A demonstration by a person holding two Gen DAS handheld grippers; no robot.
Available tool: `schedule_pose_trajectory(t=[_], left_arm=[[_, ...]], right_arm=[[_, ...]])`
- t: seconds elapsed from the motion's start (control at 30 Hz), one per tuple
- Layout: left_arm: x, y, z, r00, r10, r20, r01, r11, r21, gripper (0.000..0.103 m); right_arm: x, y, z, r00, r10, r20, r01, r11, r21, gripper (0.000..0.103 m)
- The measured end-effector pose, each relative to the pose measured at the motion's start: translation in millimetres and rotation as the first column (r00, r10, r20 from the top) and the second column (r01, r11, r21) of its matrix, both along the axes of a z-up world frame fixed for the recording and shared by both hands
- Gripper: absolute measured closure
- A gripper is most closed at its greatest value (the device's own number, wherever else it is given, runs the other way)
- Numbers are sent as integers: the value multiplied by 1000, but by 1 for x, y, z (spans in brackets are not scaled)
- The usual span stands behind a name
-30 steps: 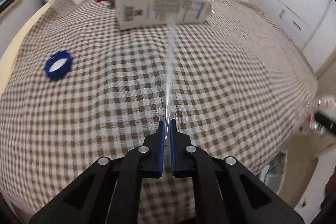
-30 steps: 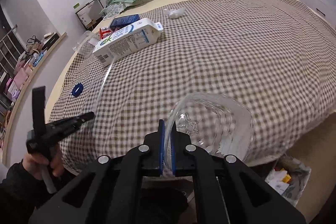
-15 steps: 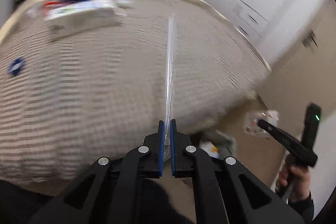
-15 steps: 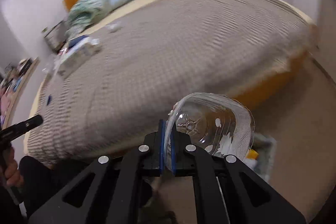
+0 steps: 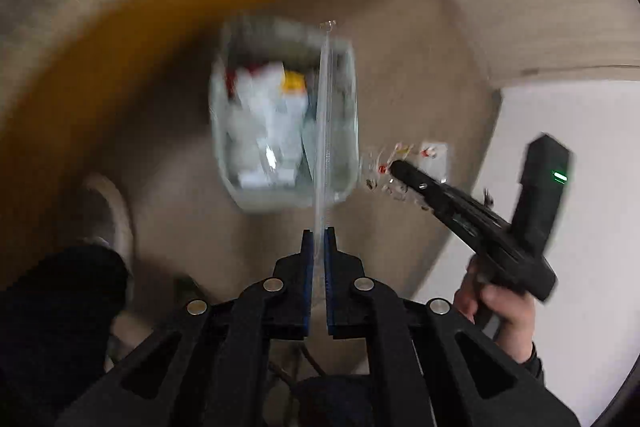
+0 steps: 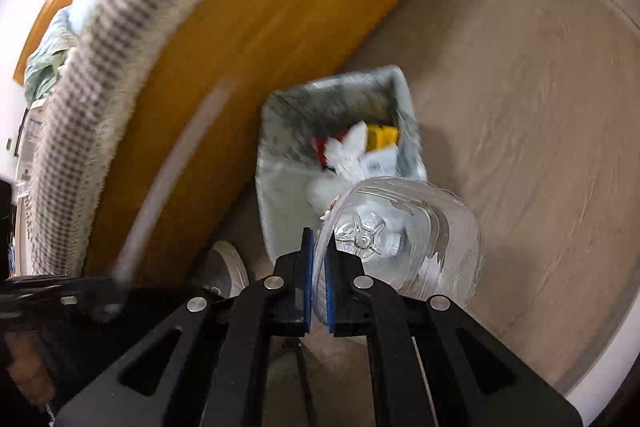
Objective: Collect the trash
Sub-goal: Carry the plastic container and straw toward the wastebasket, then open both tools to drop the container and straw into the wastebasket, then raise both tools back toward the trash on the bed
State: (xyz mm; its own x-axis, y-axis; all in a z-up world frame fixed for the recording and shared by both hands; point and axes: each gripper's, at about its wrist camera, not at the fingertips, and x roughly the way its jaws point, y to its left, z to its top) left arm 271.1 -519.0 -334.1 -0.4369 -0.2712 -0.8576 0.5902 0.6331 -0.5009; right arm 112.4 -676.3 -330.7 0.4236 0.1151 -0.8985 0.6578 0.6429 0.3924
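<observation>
The left gripper (image 5: pixel 319 247) is clamped on a clear plastic strip (image 5: pixel 325 123); the right gripper (image 6: pixel 319 251) pinches a crumpled clear plastic container (image 6: pixel 404 235). Both hang over a lined trash bin (image 6: pixel 280 195) holding wrappers, beside a shoe (image 5: pixel 108 211), on beige flooring (image 6: pixel 520 131) against the wooden bed frame (image 6: pixel 260 39).

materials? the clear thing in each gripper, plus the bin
Left hand-held gripper: thin lid, seen edge-on, see-through, likely clear plastic.
Right hand-held gripper: clear container, glossy, moulded star on its base, likely thin plastic.
Trash bin: pale grey-green walls, matte, probably plastic; blurred.
</observation>
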Motion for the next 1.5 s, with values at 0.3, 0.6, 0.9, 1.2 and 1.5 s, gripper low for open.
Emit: schedule_pose_trajectory(t=[0.3, 0.6, 0.9, 1.2, 1.5], left_arm=[[3, -47, -127, 1000, 29, 11, -29, 998, 56, 23], [38, -25, -132, 985, 109, 132, -130, 978, 161, 25], [49, -8, -117, 974, 103, 200, -143, 970, 195, 25], [30, -12, -77, 937, -32, 347, -12, 992, 124, 25], [42, 7, 0, 899, 49, 435, -30, 998, -50, 25]], right_arm=[[-11, -6, -32, 999, -38, -33, 40, 998, 42, 97], [21, 5, -61, 999, 24, -46, -21, 998, 67, 97], [47, 9, -115, 961, 17, -277, -10, 1000, 25, 21], [24, 21, -80, 962, -23, -273, 13, 999, -36, 21], [11, 34, -27, 956, -56, -287, 9, 987, -162, 21]])
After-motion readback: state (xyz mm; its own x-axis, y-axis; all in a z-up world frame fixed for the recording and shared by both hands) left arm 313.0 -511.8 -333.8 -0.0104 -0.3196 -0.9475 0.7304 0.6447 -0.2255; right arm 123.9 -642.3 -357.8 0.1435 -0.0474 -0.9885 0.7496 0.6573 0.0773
